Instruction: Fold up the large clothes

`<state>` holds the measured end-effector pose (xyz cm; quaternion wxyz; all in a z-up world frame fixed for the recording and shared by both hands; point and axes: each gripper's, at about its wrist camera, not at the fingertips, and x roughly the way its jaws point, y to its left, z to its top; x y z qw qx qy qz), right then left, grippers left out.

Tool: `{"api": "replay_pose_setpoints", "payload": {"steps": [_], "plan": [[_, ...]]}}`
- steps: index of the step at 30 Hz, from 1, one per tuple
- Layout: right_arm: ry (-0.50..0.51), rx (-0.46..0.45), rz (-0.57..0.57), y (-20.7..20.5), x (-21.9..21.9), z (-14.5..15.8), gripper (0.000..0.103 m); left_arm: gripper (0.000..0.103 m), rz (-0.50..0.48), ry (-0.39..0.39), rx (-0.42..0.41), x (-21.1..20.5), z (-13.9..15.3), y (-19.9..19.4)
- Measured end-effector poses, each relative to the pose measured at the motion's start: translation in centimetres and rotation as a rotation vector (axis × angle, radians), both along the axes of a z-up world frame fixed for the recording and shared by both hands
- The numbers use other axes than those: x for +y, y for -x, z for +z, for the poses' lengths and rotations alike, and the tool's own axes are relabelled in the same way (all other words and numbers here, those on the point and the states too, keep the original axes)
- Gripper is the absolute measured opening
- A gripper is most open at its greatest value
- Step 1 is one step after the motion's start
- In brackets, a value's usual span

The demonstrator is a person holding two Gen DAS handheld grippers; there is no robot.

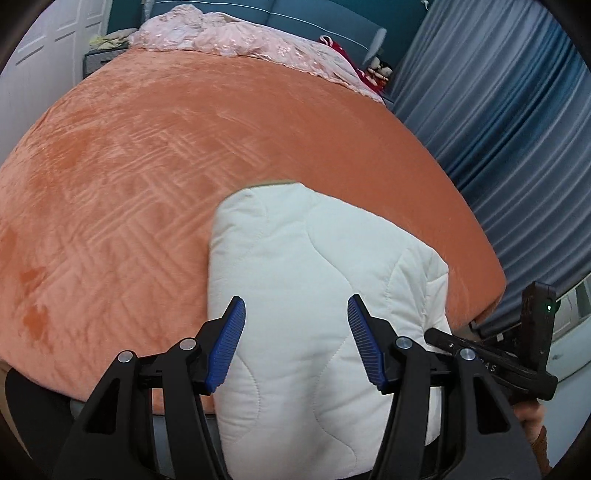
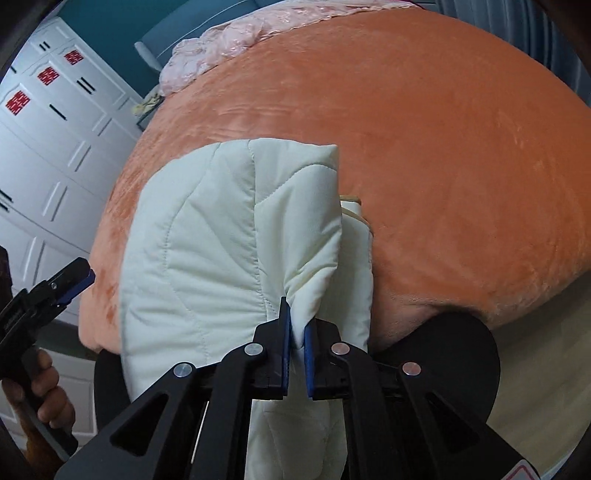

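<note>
Orange bedspread (image 1: 184, 155) covers the bed, with a pink quilt (image 1: 229, 33) bunched at its far end, blue curtains (image 1: 498, 110) on one side and a white wardrobe (image 2: 48, 147) on the other. White quilted garment (image 1: 314, 295) lies folded at the near edge of the bed, hanging partly over it. Left gripper (image 1: 295, 343) hovers above the garment, jaws spread apart and holding nothing. Right gripper (image 2: 297, 347) is clamped on a fold of the garment's near edge.

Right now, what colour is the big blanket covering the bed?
Orange, a soft peachy orange blanket. The left wrist view shows it best.
</note>
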<state>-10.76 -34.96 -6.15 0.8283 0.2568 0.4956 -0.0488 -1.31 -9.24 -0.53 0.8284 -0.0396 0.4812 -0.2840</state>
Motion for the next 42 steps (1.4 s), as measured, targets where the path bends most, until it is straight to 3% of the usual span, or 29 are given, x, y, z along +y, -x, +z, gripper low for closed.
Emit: {"api": "replay_pose_setpoints", "payload": {"steps": [6,17,26,30,33,37,39,42], "plan": [[0.064,0.029,-0.013,-2.1,0.3,-2.3,0.006,0.055,-0.032,-0.093,0.021,-5.0,-3.5,0.0],[0.077,0.081,-0.041,-4.3,0.4,-5.9,0.007,0.056,-0.029,-0.227,-0.022,-7.5,-7.1,-0.9],[0.137,0.080,-0.027,-4.6,1.1,-6.2,0.008,0.061,-0.020,-0.286,-0.080,-8.4,-8.4,-0.6],[0.113,0.070,-0.051,-3.9,0.8,-4.6,0.012,0.062,-0.023,-0.294,-0.107,-8.1,-8.0,-0.3],[0.106,0.023,-0.074,-1.7,0.8,-1.3,0.016,0.062,-0.033,-0.251,-0.051,-6.3,-5.6,0.5],[0.132,-0.001,0.033,0.8,2.8,2.6,0.013,0.061,-0.079,-0.212,0.046,-3.8,-4.0,3.0],[0.123,0.047,0.109,0.9,4.2,2.1,0.011,0.061,-0.096,-0.234,0.087,-3.3,-4.7,4.3],[0.197,0.146,0.162,0.2,6.1,-1.2,0.005,0.062,-0.103,-0.271,0.078,-3.6,-5.8,5.4]]}}
